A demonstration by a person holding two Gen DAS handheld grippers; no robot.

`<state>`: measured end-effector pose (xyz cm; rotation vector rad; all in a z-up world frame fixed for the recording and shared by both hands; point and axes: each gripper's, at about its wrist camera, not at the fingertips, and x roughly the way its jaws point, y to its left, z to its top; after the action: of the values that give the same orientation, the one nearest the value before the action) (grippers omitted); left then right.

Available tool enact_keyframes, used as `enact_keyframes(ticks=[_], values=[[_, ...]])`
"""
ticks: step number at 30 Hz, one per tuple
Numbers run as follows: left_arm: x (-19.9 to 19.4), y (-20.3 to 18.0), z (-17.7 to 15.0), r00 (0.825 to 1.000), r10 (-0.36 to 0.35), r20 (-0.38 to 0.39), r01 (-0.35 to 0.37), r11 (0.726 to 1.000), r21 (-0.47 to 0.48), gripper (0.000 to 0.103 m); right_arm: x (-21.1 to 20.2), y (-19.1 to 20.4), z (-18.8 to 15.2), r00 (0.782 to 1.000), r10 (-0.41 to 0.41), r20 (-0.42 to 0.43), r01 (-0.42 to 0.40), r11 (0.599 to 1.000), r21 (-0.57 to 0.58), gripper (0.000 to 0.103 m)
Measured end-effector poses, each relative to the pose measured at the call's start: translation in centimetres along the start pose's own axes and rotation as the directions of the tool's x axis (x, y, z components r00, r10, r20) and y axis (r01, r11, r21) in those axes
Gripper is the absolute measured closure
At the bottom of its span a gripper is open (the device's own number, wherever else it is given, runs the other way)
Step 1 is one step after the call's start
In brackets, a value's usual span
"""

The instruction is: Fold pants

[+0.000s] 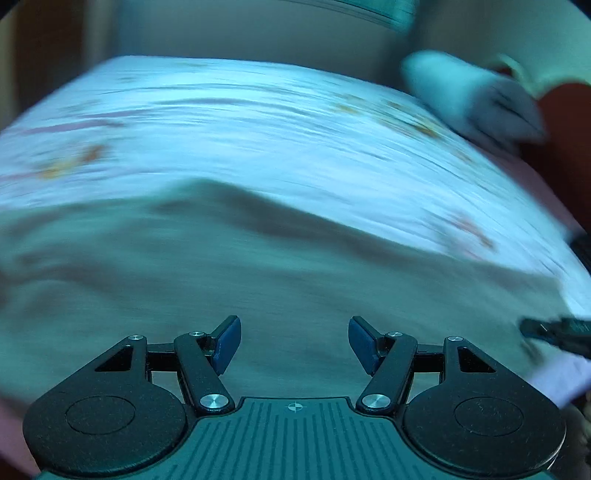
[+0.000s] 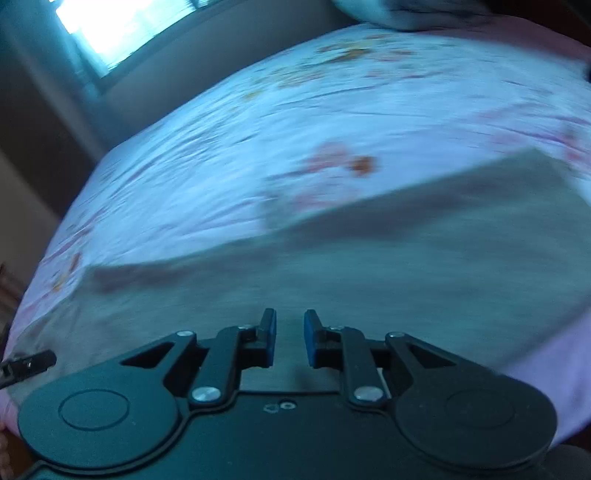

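The pants (image 1: 258,280) are a grey-beige cloth lying flat on a bed with a pale flowered sheet (image 1: 258,122). Both views are smeared by motion. My left gripper (image 1: 294,343) hangs over the near part of the cloth, its blue pads wide apart with nothing between them. In the right wrist view the pants (image 2: 406,258) stretch across the near half of the sheet (image 2: 258,129), with a straight far edge. My right gripper (image 2: 290,338) is above them, its pads a narrow gap apart, and only the cloth below shows through the gap.
A pale pillow (image 1: 472,99) lies at the bed's far right, also seen as a pillow (image 2: 399,14) at the top of the right wrist view. A bright window (image 2: 107,26) is on the wall beyond. A dark tool tip (image 1: 557,332) pokes in at the right edge.
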<state>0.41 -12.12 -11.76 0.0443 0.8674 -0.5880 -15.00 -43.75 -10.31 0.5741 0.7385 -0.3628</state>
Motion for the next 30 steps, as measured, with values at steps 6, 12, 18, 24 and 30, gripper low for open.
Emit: enact_keyframes(ticks=[6, 12, 18, 24, 30], values=[[2.8, -11.0, -1.0, 0.991, -0.122, -0.058, 0.130, 0.976, 0.174, 0.038, -4.2, -8.4, -0.1, 0.992, -0.119, 0.048, 0.107, 0.974, 0.197, 0.095], [5.1, -14.3, -3.1, 0.989, -0.067, -0.131, 0.098, 0.964, 0.247, 0.038, -5.8, -12.4, -0.3, 0.993, -0.111, 0.036, 0.091, 0.931, 0.353, 0.091], [4.9, -14.2, -3.3, 0.990, -0.053, -0.131, 0.085, 0.965, 0.249, 0.038, -6.7, -15.4, -1.1, 0.988, -0.144, 0.055, 0.104, 0.885, 0.453, 0.081], [5.3, -14.0, -3.0, 0.988, -0.064, -0.139, 0.095, 0.969, 0.229, 0.038, -5.6, -18.0, -0.5, 0.987, -0.122, 0.104, 0.042, 0.825, 0.564, 0.080], [5.5, -14.4, -3.2, 0.990, -0.052, -0.135, 0.085, 0.965, 0.248, 0.038, -5.5, -19.0, -1.1, 0.978, -0.109, 0.180, -0.031, 0.773, 0.634, 0.095]])
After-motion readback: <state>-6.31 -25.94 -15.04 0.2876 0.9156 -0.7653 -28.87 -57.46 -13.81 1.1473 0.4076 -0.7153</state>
